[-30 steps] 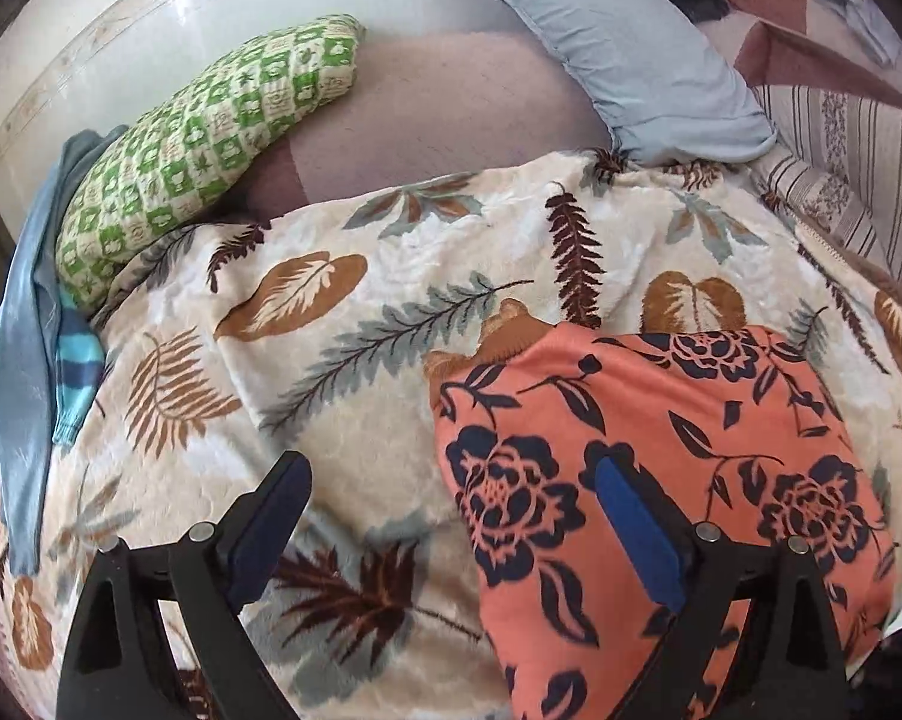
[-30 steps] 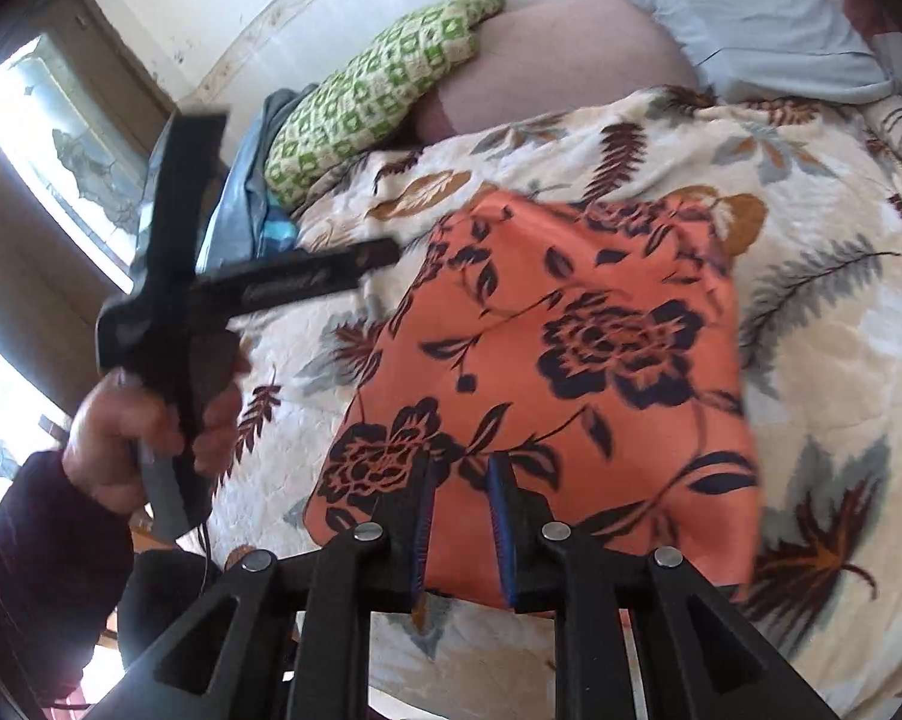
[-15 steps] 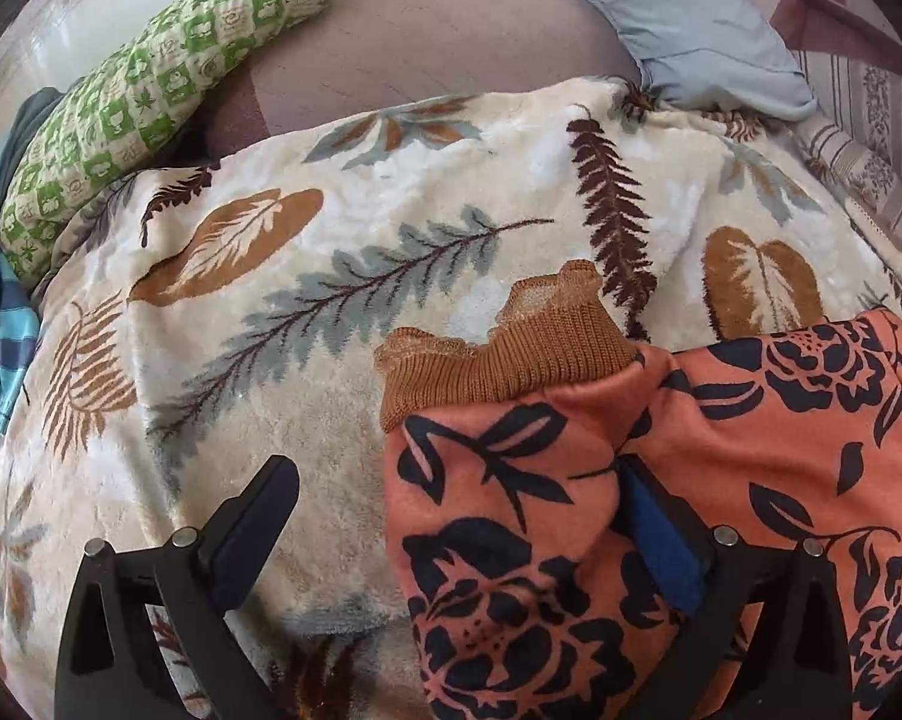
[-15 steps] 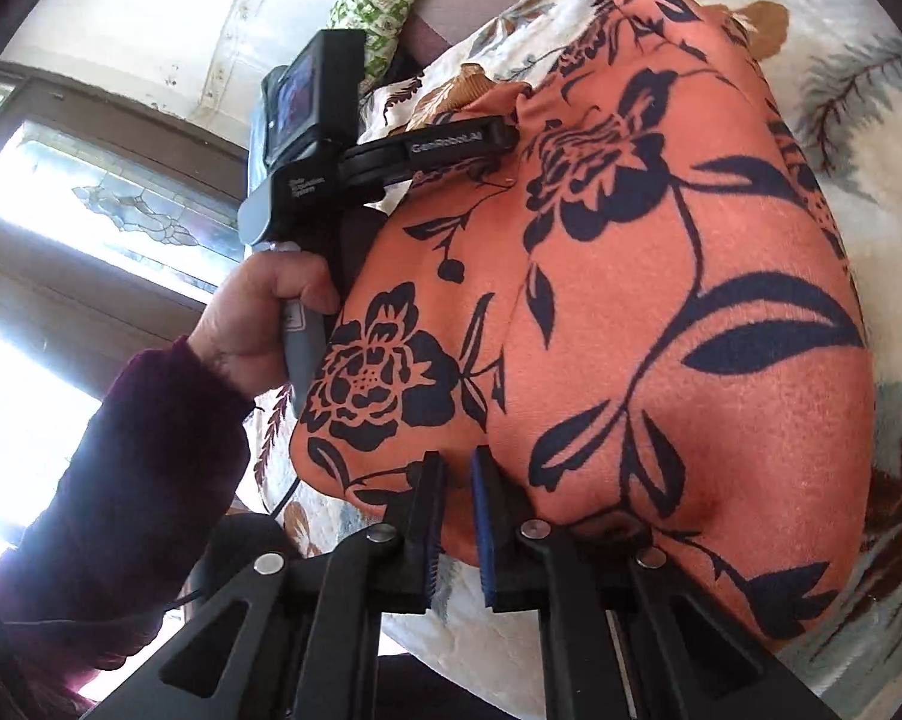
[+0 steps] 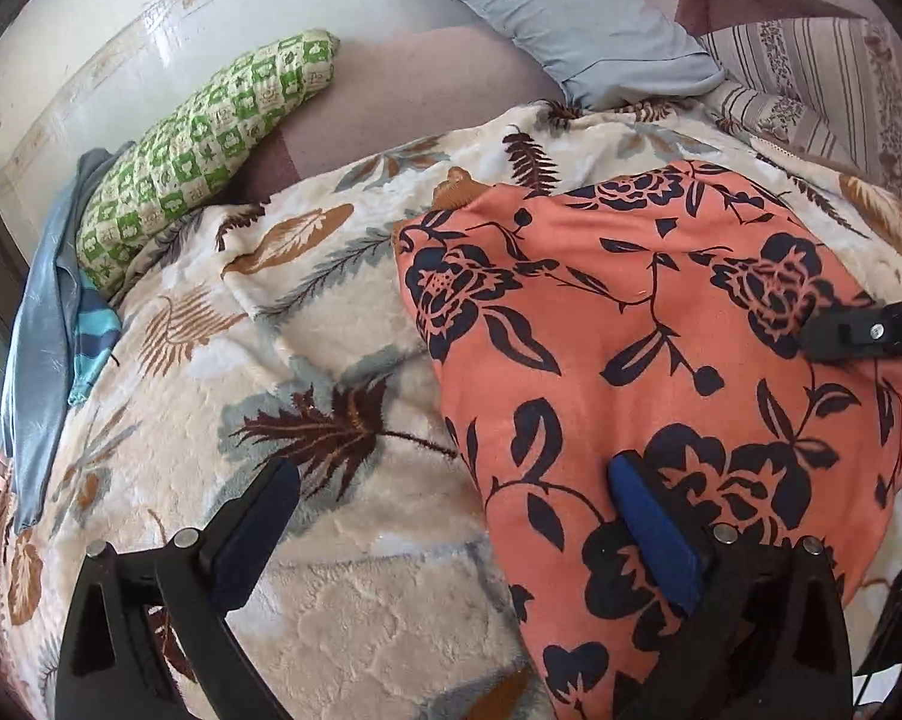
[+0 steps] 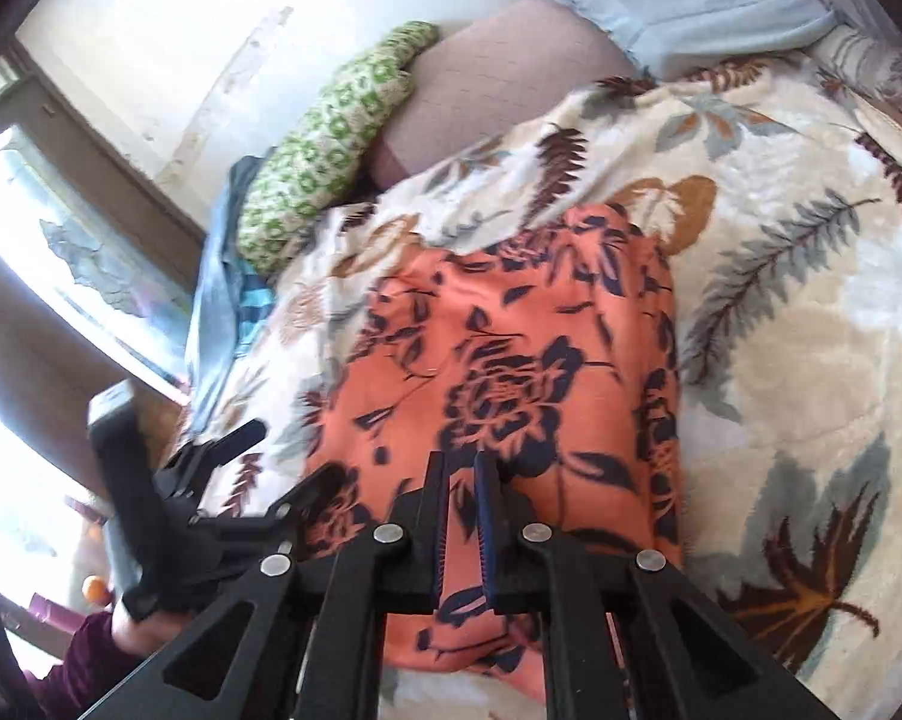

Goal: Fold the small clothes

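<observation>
Leafy blanket (image 5: 342,600) now carries the orange garment (image 5: 631,312) folded smaller; left gripper (image 5: 451,534) has let go, jaws wide, right gripper (image 6: 461,516) pinches its near edge

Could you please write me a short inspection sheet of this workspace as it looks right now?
Surface: leaf-print blanket spread over a bed, rumpled.
Job's things: orange floral garment lying on the blanket, already folded over; brown ribbed cuff peeking out at its far edge.
Clutter: green checked pillow, blue cloth at the bed's edge, grey pillow, striped bedding.
Grippers: left gripper wide open, one finger over the garment, nothing pinched; right gripper shut on the garment's near edge.
Cables: nothing seen.
Surroundings: pale wall; bright window.
</observation>
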`<state>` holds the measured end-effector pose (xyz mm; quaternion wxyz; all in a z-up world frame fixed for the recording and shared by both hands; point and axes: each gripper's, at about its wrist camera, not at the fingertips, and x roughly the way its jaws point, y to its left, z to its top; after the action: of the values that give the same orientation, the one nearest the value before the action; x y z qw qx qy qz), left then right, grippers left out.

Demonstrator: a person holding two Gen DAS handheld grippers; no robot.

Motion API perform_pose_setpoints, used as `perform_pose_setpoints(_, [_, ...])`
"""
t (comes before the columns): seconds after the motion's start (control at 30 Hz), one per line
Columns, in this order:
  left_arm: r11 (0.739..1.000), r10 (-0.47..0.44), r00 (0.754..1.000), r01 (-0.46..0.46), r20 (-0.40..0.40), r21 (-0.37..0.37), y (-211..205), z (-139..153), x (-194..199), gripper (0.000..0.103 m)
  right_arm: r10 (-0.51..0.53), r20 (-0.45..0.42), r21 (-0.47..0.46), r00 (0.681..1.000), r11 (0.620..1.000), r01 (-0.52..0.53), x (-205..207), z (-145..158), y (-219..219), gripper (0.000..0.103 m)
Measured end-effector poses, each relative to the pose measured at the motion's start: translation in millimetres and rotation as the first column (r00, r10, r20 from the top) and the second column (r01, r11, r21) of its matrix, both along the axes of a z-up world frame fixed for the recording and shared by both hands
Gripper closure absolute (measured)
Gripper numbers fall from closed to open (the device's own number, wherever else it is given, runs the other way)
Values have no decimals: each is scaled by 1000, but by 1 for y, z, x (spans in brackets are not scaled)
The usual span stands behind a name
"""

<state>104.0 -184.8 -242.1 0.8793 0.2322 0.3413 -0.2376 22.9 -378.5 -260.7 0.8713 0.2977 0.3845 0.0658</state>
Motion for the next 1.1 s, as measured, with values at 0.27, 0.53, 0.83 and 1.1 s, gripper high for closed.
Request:
perform_pose_setpoints(0.27, [996, 36, 995, -43, -91, -76, 11, 1, 7, 0, -28, -65, 105, 997, 994, 35, 23, -32, -16, 92])
perform_pose_setpoints(0.53, [990, 105, 989, -113, -102, -79, 20, 14, -5, 0, -82, 44, -36, 996, 996, 83, 2, 10, 4, 92])
perform_pose_setpoints(0.83, [994, 75, 992, -82, -98, -73, 12, 6, 0, 0, -99, -51, -59, 994, 994, 96, 17, -14, 2, 92])
perform_pose_setpoints(1.1, [995, 63, 994, -70, -89, -69, 8, 2, 3, 0, -68, -57, -82, 996, 995, 63, 24, -18, 4, 92])
